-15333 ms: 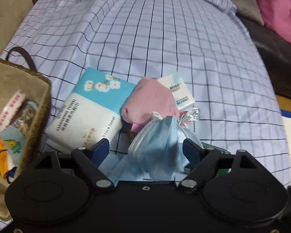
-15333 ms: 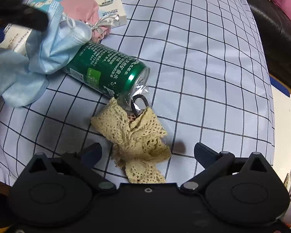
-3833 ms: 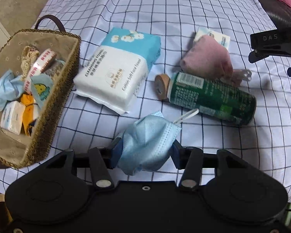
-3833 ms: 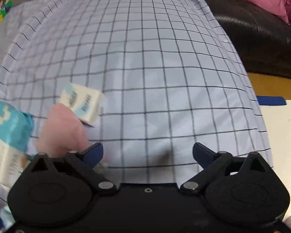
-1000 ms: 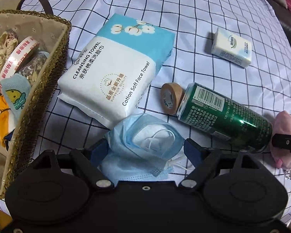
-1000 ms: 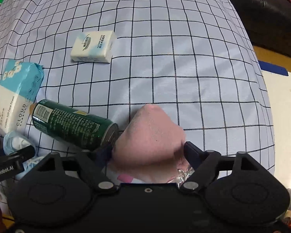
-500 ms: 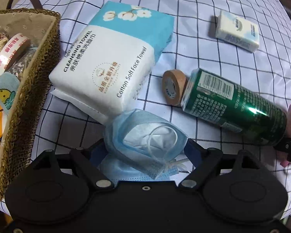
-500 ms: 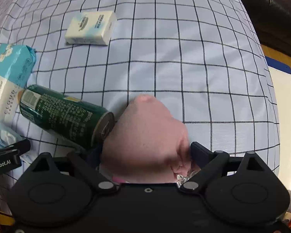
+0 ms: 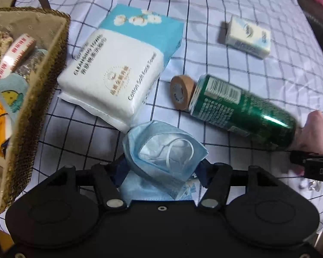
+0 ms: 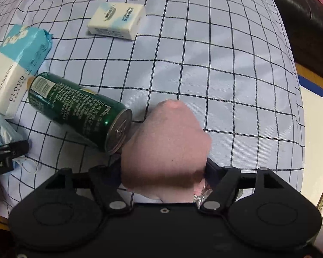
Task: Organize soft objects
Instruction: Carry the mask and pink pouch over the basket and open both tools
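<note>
**Both grippers squeezed soft things**

The left gripper (image 9: 161, 167) had its jaws pressed on the blue mask (image 9: 163, 146), at 6 o'clock on the cloth (image 9: 204, 32). The basket (image 9: 43, 90) sat at 9 o'clock. The right gripper (image 10: 163, 172) had its jaws pressed on the pink pouch (image 10: 168, 144), touching the green can (image 10: 79, 109). The towel pack (image 9: 122, 66) lay beside the mask.

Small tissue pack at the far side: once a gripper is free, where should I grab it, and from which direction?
Take the small tissue pack across its short width, coming straight down from above. It lies flat on the checked cloth, apart from the green can and the face towel pack, so both long sides look open.
</note>
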### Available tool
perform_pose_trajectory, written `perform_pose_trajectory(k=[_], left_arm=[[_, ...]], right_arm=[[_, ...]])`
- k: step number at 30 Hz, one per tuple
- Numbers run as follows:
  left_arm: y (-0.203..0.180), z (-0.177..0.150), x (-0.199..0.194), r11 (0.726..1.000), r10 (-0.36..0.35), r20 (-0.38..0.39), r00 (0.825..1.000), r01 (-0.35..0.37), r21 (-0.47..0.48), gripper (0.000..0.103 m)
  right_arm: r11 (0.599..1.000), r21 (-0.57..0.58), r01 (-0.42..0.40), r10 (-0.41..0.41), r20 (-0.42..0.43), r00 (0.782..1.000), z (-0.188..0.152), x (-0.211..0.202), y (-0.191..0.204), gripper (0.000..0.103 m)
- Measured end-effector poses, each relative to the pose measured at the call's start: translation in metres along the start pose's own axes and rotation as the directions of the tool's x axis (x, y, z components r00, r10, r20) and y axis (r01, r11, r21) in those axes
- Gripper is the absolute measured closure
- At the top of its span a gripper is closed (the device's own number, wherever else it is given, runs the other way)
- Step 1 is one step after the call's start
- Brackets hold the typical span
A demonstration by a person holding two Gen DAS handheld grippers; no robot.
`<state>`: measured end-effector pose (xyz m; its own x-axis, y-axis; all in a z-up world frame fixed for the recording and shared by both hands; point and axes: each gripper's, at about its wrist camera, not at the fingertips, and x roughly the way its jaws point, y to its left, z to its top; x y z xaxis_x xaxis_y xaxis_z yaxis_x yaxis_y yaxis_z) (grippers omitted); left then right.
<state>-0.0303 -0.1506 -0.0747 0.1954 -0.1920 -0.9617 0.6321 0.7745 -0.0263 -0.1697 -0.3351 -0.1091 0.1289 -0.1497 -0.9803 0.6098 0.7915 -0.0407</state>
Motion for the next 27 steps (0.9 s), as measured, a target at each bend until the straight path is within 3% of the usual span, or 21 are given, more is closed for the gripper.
perform_pose_trajectory(k=[7, 14, 20, 27], left_arm=[[0.015, 0.008, -0.043, 0.998, -0.033, 0.113, 0.993, 0.038, -0.044, 0.045], [0.056, 0.016, -0.077, 0.989, -0.015, 0.227, 0.974, 0.048, -0.14, 0.045], [0.111, 0.019, -0.097, 0.962, 0.08, 0.305, 0.949, 0.007, -0.274, 0.045], [0.169, 0.012, -0.107, 0.898, 0.218, 0.316, 0.924, -0.063, -0.435, 0.045]], right_arm=[[1.0, -0.002, -0.013, 0.013, 0.044, 0.999, 0.001, -0.027, 0.001, 0.031], [0.998, -0.02, -0.058, 0.06, 0.1, 0.993, 0.01, -0.054, 0.027, 0.031], [0.991, -0.059, -0.124, 0.132, 0.15, 0.98, 0.021, -0.076, 0.075, 0.031], [0.963, -0.14, -0.23, 0.253, 0.184, 0.95, 0.023, -0.106, 0.14, 0.031]])
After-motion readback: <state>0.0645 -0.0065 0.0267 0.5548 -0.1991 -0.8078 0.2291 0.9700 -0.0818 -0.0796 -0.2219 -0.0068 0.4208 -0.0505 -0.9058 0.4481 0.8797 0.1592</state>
